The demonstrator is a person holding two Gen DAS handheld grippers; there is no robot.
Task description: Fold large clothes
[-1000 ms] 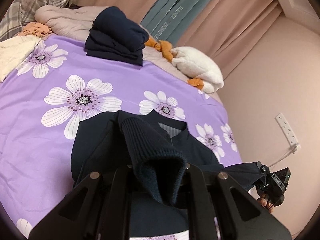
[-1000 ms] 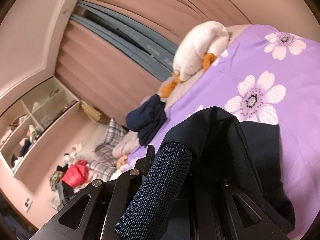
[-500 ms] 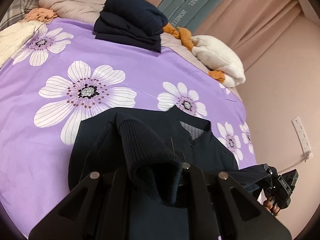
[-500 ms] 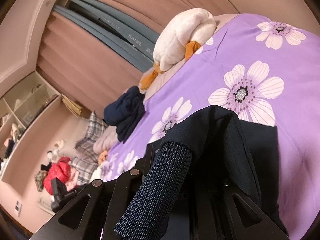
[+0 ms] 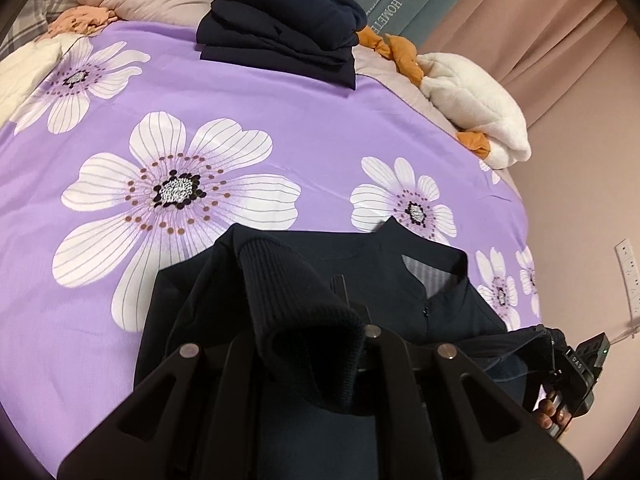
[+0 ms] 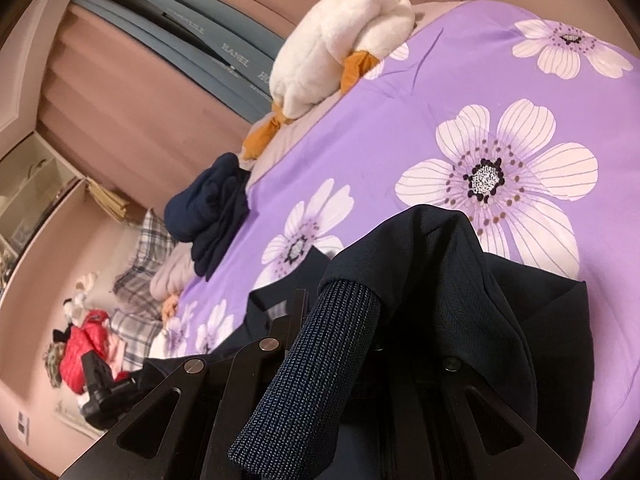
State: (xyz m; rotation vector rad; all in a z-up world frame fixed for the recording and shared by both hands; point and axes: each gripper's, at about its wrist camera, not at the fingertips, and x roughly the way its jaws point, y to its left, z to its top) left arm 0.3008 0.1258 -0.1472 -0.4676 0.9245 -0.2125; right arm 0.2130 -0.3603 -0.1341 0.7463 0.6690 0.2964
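A dark navy jacket (image 5: pixel 404 276) lies collar-up on the purple flowered bedspread (image 5: pixel 304 128). My left gripper (image 5: pixel 320 340) is shut on one ribbed sleeve cuff (image 5: pixel 288 280), which drapes over its fingers and hides the tips. In the right wrist view my right gripper (image 6: pixel 340 320) is shut on the other ribbed cuff (image 6: pixel 312 380), with the sleeve (image 6: pixel 460 280) bunched over the jacket body. The right gripper (image 5: pixel 576 372) also shows at the far right of the left wrist view, in a hand, with jacket fabric stretched to it.
A stack of folded navy clothes (image 5: pixel 280 24) sits at the far side of the bed, and a white and orange plush toy (image 5: pixel 476 108) lies by the curtain. A wall socket (image 5: pixel 630 276) is on the right. Pillows and a red item (image 6: pixel 84 344) lie far left.
Both grippers have moved forward and down over the bed with the cuffs still in them. The bedspread flowers look larger and nearer, and the folded stack has slid toward the top edge.
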